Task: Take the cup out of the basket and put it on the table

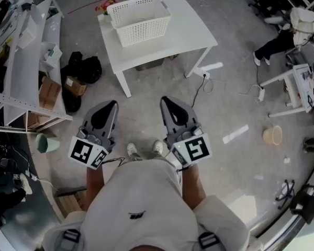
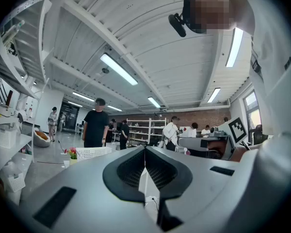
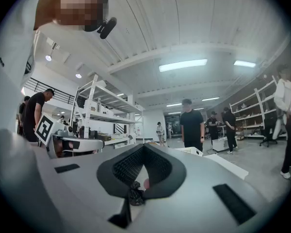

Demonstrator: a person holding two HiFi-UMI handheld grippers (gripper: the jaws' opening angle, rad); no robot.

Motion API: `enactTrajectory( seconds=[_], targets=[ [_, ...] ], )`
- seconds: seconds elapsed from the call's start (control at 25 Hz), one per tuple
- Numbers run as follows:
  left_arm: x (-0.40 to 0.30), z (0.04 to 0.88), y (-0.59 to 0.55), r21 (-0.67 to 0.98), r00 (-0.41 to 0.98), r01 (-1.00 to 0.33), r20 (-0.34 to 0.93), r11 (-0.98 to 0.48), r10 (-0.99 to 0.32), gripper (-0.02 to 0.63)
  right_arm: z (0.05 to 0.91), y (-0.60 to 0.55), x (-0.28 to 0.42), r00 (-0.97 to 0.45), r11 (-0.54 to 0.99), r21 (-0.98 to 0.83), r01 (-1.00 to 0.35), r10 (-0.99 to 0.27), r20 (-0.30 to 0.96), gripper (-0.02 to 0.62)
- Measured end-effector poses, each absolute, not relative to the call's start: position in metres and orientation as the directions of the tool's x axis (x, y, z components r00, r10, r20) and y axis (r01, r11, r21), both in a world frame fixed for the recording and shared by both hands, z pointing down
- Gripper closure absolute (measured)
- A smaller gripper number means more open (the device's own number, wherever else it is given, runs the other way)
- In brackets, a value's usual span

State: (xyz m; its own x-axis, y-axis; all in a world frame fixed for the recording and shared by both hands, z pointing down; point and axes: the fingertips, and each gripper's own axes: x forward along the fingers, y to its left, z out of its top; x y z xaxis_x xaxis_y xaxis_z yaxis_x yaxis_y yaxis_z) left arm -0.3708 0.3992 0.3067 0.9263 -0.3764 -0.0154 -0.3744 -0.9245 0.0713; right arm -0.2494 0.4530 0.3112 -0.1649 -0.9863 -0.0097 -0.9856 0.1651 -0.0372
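Note:
A white lattice basket (image 1: 138, 19) stands on the white table (image 1: 188, 33) ahead of me; its inside shows no cup that I can make out. Both grippers are held low near my body, well short of the table, pointing at it. In the head view my left gripper (image 1: 111, 105) is shut and holds nothing, and my right gripper (image 1: 166, 100) is shut and holds nothing. The left gripper view has the closed jaws (image 2: 145, 152) in front and the basket (image 2: 89, 153) far off. Past the closed tips (image 3: 144, 149) in the right gripper view lie the basket (image 3: 189, 151) and the table (image 3: 230, 165).
A small pot of flowers (image 1: 105, 6) sits on the table beside the basket. White shelving (image 1: 26, 61), black bags (image 1: 83, 69) and a cardboard box (image 1: 48, 93) line the left. A cable (image 1: 201, 88) and a beige bucket (image 1: 272, 135) lie on the floor at right. A person in black (image 2: 95, 127) stands behind the table.

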Motion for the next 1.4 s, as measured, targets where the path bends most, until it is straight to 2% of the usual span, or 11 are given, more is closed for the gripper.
enactTrajectory(
  seconds=[0.48, 0.72, 1.4],
  targets=[
    [-0.352, 0.307, 0.399, 0.066, 0.922, -0.386, -0.017, -0.920, -0.387, 0.595, 0.306, 0.455, -0.229, -0.170, 0.172, -0.031, -0.985, -0.985, -0.042, 0.589],
    [-0.336, 0.308, 0.404, 0.051, 0.912, -0.410, -0.005, -0.911, -0.411, 0.595, 0.291, 0.466, -0.210, -0.197, 0.209, -0.070, -0.975, -0.969, -0.146, 0.589],
    [-0.289, 0.309, 0.388, 0.027, 0.886, -0.464, 0.006, -0.885, -0.464, 0.595, 0.294, 0.438, -0.157, -0.253, 0.264, -0.076, -0.961, -0.958, -0.137, 0.589]
  ],
)
